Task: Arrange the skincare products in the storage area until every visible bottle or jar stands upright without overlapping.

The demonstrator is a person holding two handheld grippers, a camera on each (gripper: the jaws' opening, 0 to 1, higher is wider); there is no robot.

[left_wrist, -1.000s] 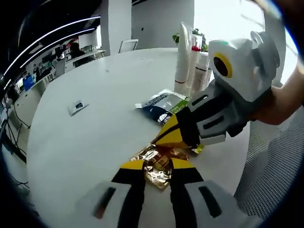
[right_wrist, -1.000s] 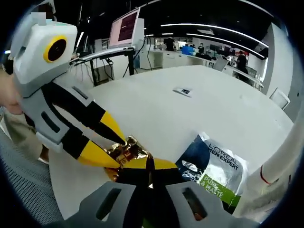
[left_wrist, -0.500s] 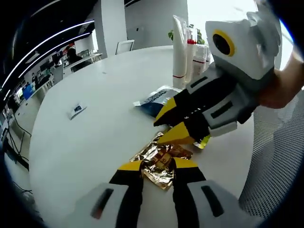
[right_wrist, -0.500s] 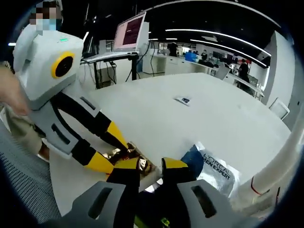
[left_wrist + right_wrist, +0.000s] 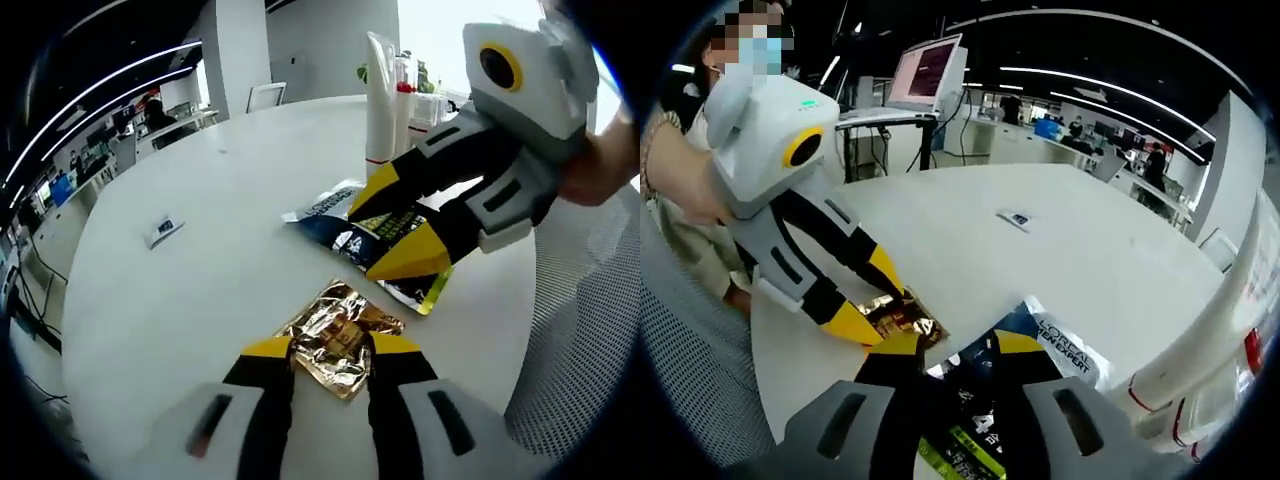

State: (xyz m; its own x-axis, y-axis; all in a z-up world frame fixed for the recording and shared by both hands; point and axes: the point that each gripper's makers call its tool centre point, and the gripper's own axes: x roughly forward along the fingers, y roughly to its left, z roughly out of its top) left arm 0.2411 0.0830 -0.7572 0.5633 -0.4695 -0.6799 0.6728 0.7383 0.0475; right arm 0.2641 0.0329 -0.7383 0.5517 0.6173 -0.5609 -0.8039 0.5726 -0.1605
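- Right claw [image 5: 958, 352] stood spread over a dark blue and white L'Oreal sachet [image 5: 1040, 345] lying flat on the white desk [image 5: 970, 225].
- Left claw [image 5: 868, 300] entered from the left, tips at a crinkled gold foil packet [image 5: 898, 310]; grip unclear.
- White tubes [image 5: 1215, 330] stood upright at right edge.
- Small card [image 5: 1016, 219] lay well apart, farther back.

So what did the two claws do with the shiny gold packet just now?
The right claw let go of the gold foil packet, opened and moved over the L'Oreal sachet. The left claw stayed around the gold packet on the white table. The tall tubes didn't move.
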